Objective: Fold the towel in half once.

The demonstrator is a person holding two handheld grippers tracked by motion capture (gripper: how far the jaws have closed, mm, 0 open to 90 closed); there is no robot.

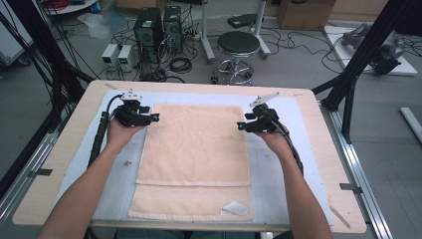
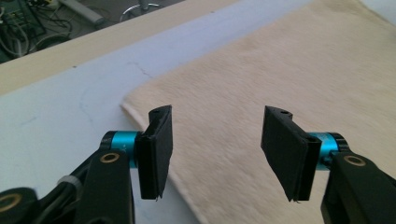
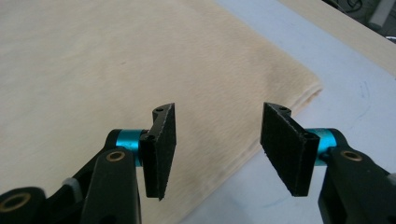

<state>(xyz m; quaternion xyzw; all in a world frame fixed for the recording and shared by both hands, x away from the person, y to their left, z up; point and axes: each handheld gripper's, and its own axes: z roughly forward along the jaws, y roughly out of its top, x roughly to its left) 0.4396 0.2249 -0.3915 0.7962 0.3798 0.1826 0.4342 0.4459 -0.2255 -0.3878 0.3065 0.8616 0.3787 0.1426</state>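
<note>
In the high view, the left gripper and right gripper hovered open and empty over the far corners of the folded cream towel, which lay flat on the pale mat covering the desk. The near flap sat unevenly; a careless next fold risked skewing it.

In the left gripper view, the jaws stood apart above the towel's far-left corner; snagging it could drag the fold.

In the right gripper view, the jaws gaped over the towel's layered edge, so a grab might catch one layer.
</note>
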